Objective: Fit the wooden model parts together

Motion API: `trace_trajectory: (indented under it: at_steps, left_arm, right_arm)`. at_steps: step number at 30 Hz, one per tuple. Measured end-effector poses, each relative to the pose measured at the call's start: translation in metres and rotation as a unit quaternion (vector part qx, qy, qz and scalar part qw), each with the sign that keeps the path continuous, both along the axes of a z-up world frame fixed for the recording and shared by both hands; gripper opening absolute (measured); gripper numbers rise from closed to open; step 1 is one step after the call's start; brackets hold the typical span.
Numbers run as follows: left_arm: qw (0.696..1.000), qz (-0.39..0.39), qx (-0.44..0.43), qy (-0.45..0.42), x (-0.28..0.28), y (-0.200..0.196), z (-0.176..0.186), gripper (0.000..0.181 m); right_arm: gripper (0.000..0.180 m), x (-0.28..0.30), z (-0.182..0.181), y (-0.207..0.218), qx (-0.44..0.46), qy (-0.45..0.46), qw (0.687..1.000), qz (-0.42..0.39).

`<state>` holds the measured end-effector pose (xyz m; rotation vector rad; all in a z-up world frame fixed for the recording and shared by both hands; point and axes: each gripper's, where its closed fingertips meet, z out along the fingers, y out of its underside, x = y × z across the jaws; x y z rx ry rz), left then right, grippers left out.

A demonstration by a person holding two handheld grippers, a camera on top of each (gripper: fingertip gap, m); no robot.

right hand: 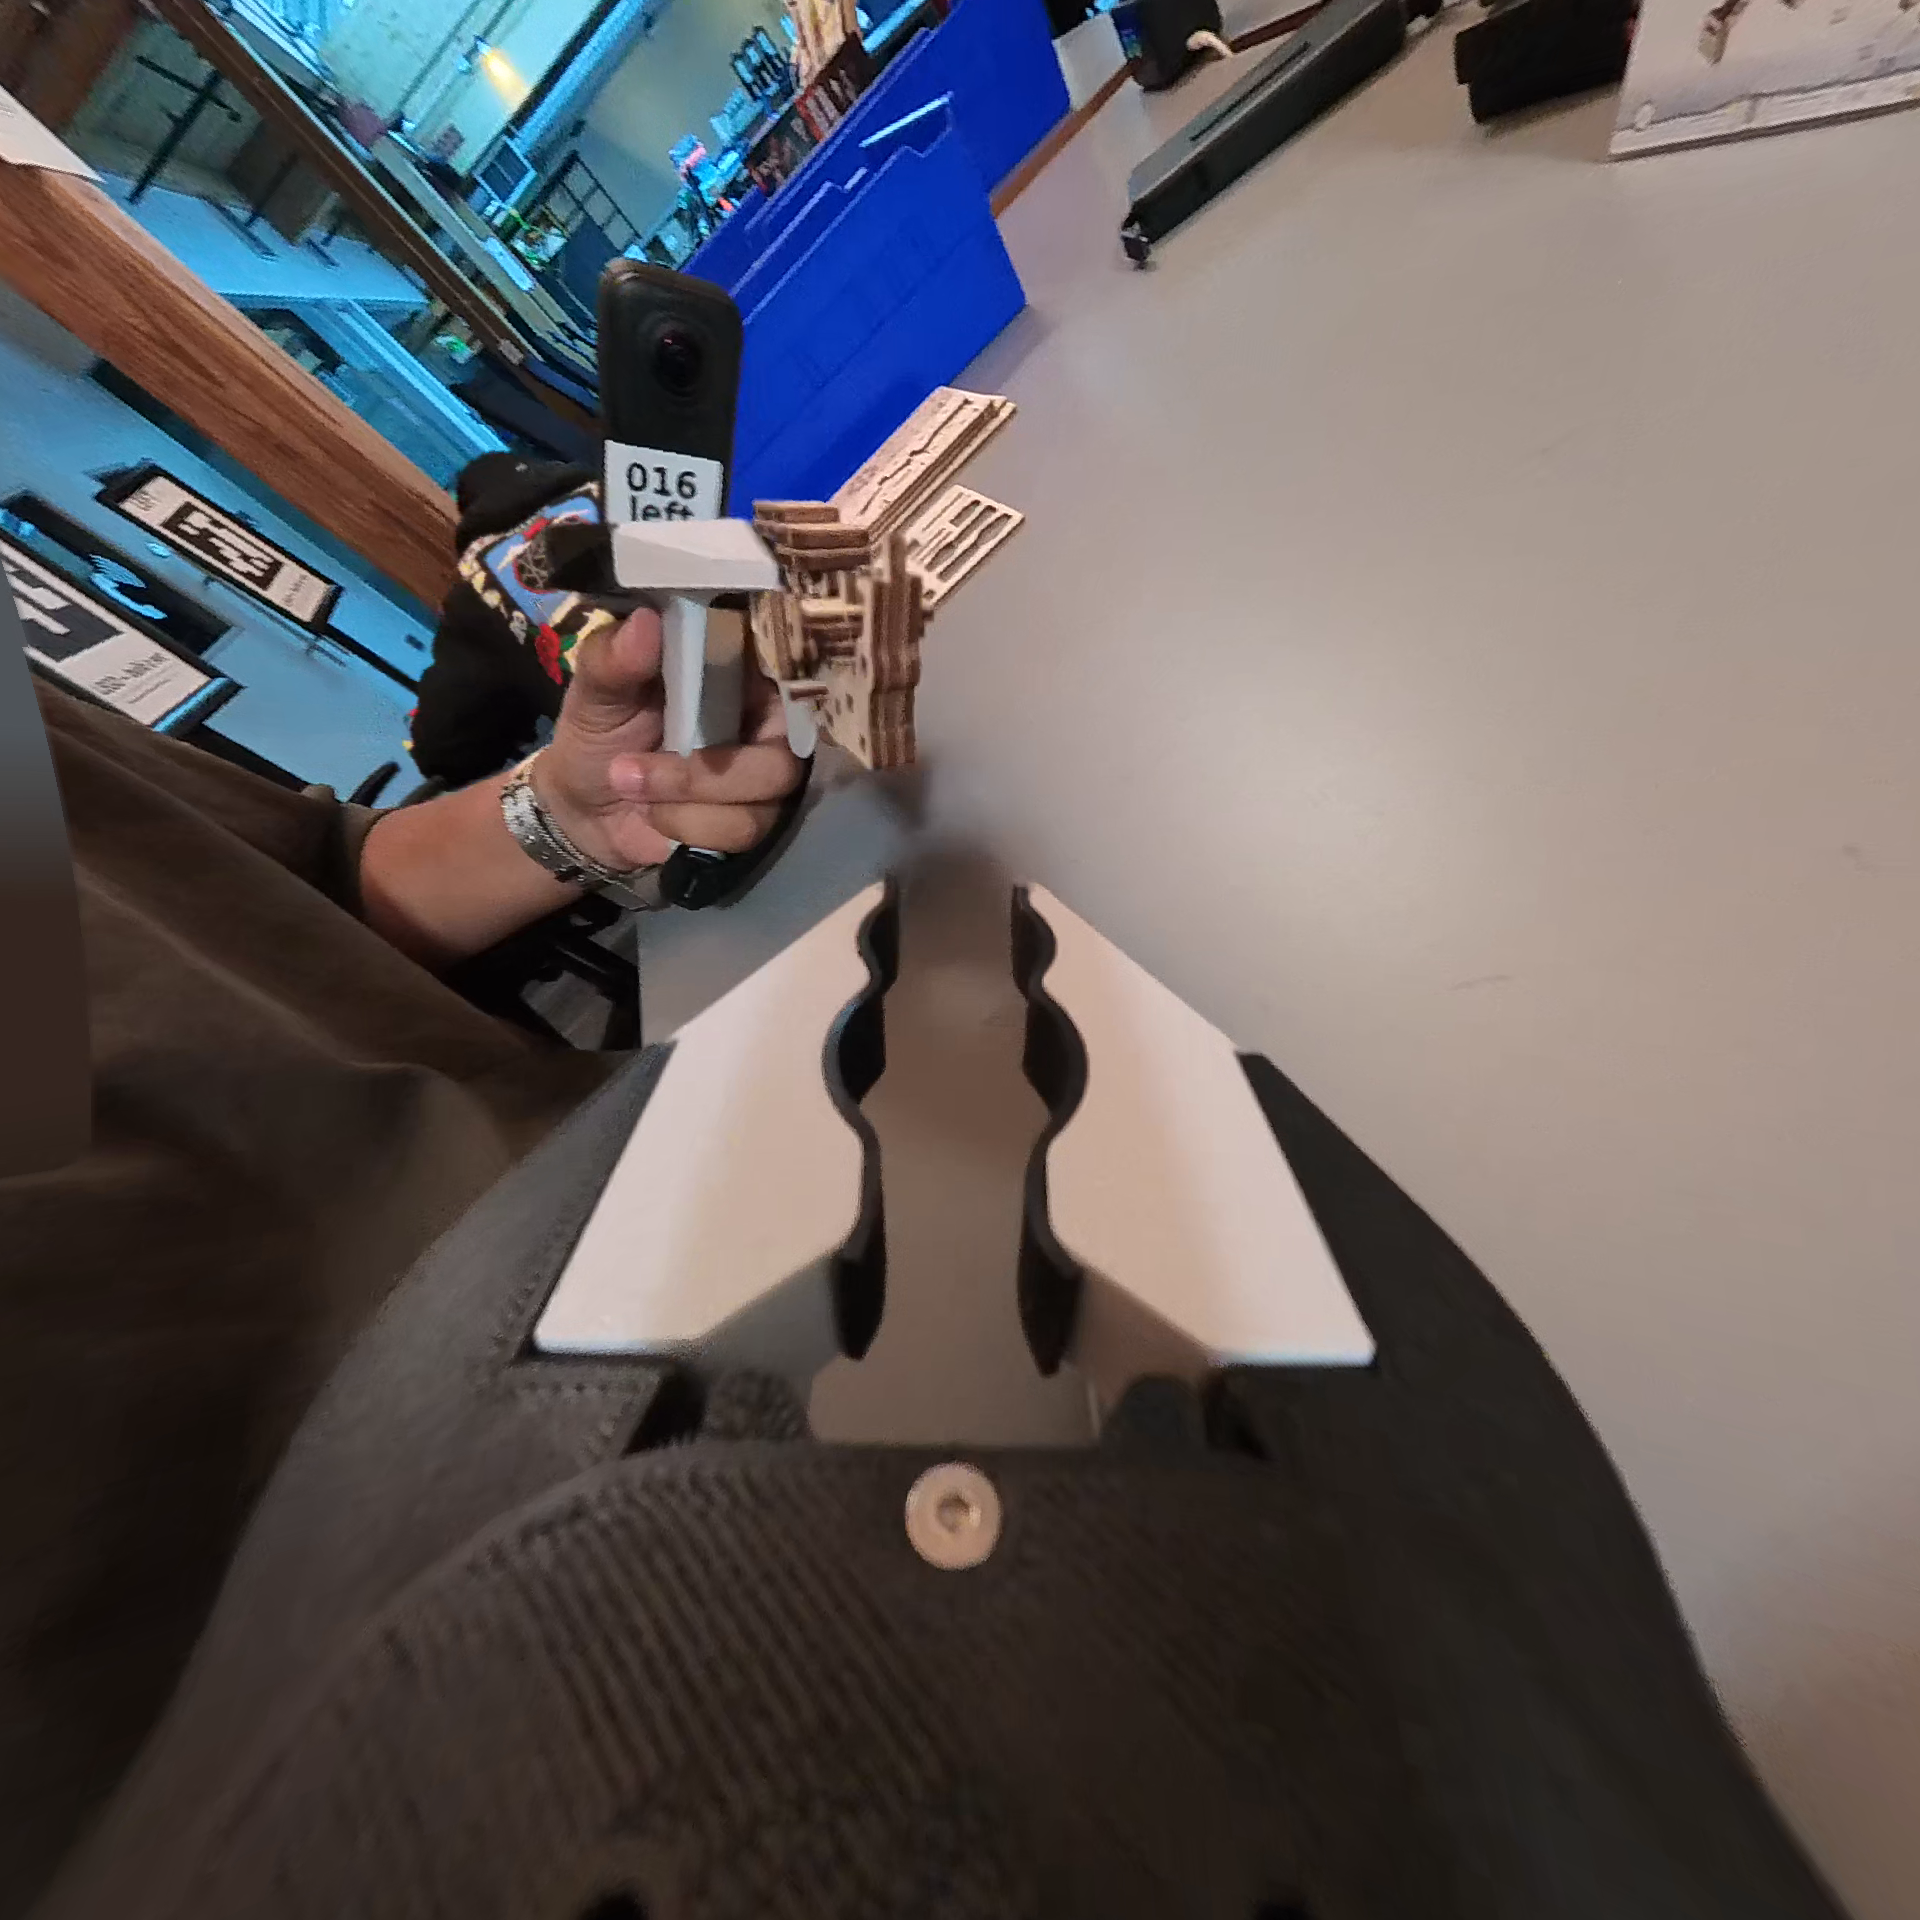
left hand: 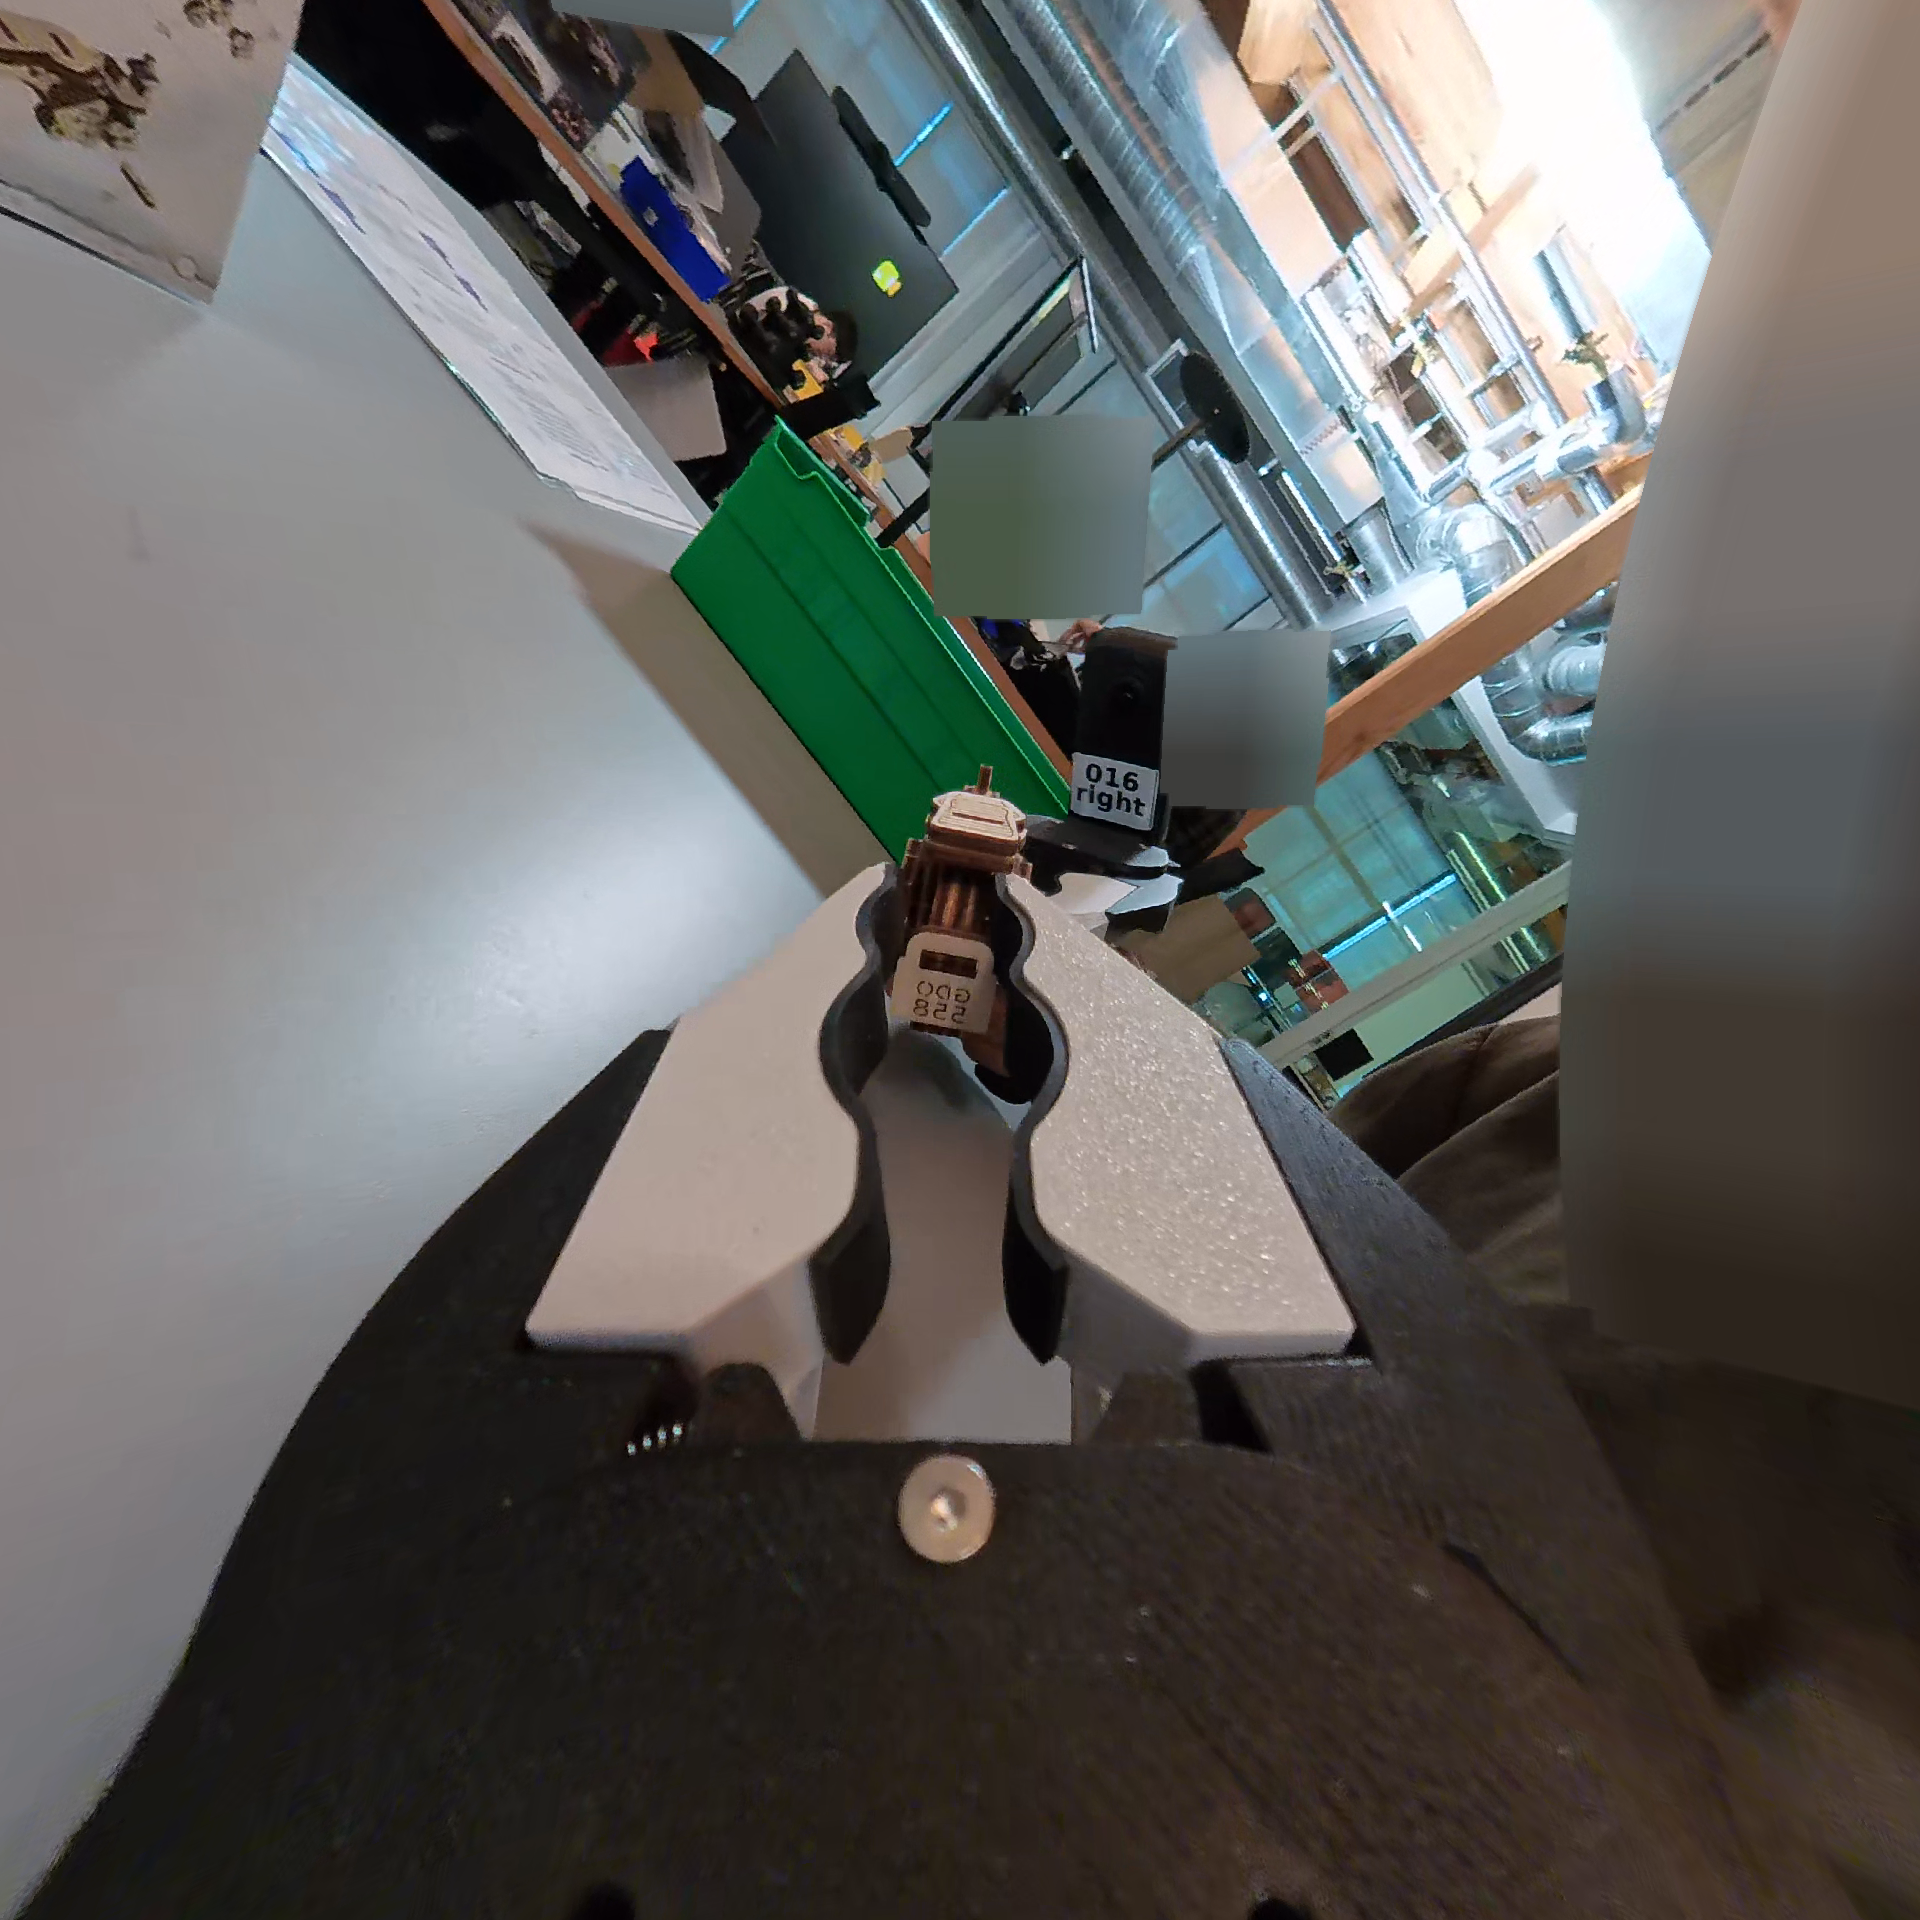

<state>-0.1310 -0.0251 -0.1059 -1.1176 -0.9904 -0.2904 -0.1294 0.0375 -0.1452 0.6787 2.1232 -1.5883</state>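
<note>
Bench (right hand: 1455,727): pale grey surface, fills most of the right wrist view and the left side of the left wrist view.

Blue bin (right hand: 883,239): large, at the far edge of the bench, behind the wooden parts.

Green bin (left hand: 831,644): large, on the bench beyond the left gripper.

Left gripper (left hand: 943,894): grey fingers on a black body, closed narrowly on the wooden model (left hand: 961,873) at the fingertips. In the right wrist view this same gripper is held up off the bench by a person's hand (right hand: 665,769), with a black camera mounted above it.

Right gripper (right hand: 948,909): grey fingers with black wavy inner faces, standing apart with a clear gap; bare bench shows between them and nothing is in the gap. It sits short of the model, not touching it.

Wooden sheets (right hand: 935,468): flat laser-cut stack lying on the bench in front of the blue bin, just behind the held model.

Wooden model: small layered light-brown assembly, clamped in the left gripper and raised above the bench surface; its stepped layers project past the fingertips.

Paper sheet (right hand: 1766,73): white, printed, at the far corner of the bench.

Wristwatch (right hand: 551,831): metal band on the wrist of the hand holding the left gripper.
</note>
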Motion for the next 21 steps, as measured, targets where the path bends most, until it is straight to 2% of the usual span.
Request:
trace_trajectory:
  at_steps: [14,21]
  left_arm:
    - [0.999,0.018,-0.01,-0.029,-0.015,-0.005,-0.018,0.015]
    - [0.999,0.023,0.016,-0.045,-0.02,-0.01,-0.018,0.014]
  right_arm:
    - [0.02,-0.007,-0.008,0.003,0.024,0.01,1.0,-0.017]
    - [0.02,-0.014,-0.009,0.005,0.022,0.0,0.999,-0.029]
